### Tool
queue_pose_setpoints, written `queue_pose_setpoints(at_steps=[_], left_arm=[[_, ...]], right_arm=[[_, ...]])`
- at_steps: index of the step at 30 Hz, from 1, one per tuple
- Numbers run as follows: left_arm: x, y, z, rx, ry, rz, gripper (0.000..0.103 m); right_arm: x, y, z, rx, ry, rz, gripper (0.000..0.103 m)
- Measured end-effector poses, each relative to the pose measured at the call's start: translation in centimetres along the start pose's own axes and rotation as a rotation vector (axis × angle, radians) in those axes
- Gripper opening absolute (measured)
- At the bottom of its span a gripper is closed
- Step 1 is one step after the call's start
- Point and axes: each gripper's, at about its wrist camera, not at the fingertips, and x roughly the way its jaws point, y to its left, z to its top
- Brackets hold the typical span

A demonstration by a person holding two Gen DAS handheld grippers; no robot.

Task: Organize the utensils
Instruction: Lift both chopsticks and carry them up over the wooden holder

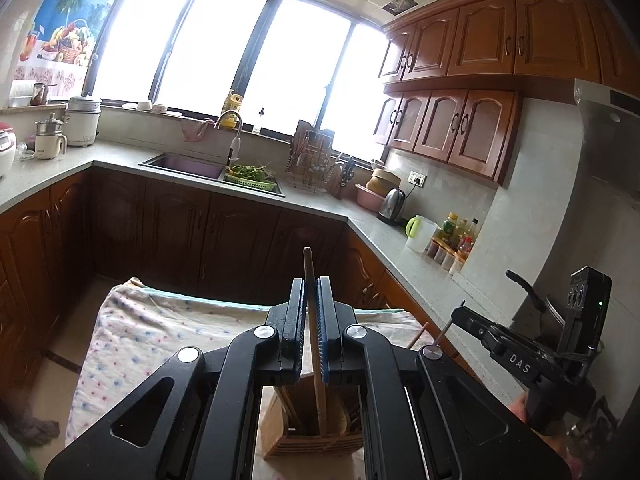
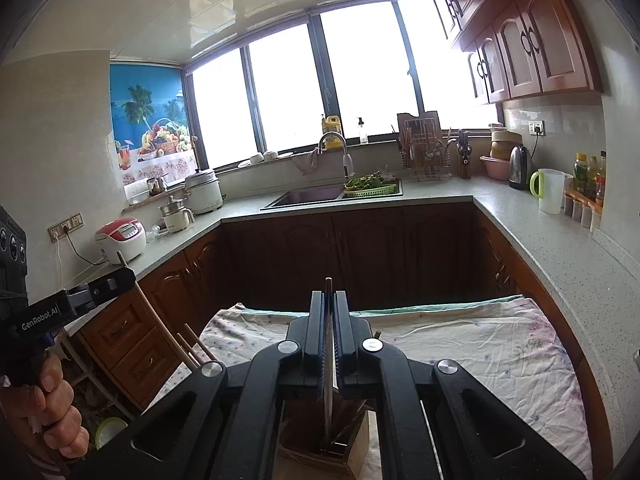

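Note:
My left gripper point(image 1: 311, 284) is shut on a wooden utensil handle point(image 1: 309, 272) that stands upright, its lower end inside a wooden utensil holder point(image 1: 292, 436) below the jaws. My right gripper point(image 2: 329, 294) is shut on a thin metal utensil point(image 2: 328, 392) that also stands upright in the wooden holder point(image 2: 356, 452). The holder sits on a cloth-covered table point(image 1: 160, 332). The right gripper shows in the left wrist view point(image 1: 460, 312) at the right, and the left gripper shows in the right wrist view point(image 2: 124, 278) at the left. More wooden sticks point(image 2: 192, 344) lean in the holder.
A kitchen counter runs around the room with a sink point(image 2: 316, 196), a dish rack point(image 2: 424, 160), a kettle point(image 2: 520, 168), a white jug point(image 2: 550, 190), rice cookers point(image 2: 120, 240) and condiment bottles point(image 1: 460, 236). Wooden cabinets point(image 1: 480, 40) hang above. The patterned cloth point(image 2: 480, 344) covers the table.

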Motion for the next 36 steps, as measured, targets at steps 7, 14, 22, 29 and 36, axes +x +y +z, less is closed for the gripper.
queue_pose_setpoints(at_steps=[7, 14, 22, 29, 36], left_arm=[[0.4, 2.2, -0.3, -0.046, -0.014, 0.046, 0.005], [1.6, 4.0, -0.6, -0.096, -0.021, 0.067, 0.005], [1.6, 5.9, -1.7, -0.152, -0.04, 0.088, 0.005], [2.6, 5.7, -3.3, -0.158, 0.002, 0.069, 0.005], [4.6, 2.8, -6.1, -0.098, 0.099, 0.02, 0.005]], right_arm=[[1.7, -1.5, -2.3, 0.055, 0.028, -0.01, 0.004], [2.2, -2.1, -2.7, 0.081, 0.037, -0.011, 0.004], [2.6, -2.1, -3.1, 0.086, 0.037, -0.009, 0.004], [3.0, -2.5, -3.5, 0.102, 0.045, -0.011, 0.004], [3.3, -2.1, -4.7, 0.09, 0.061, -0.021, 0.004]])
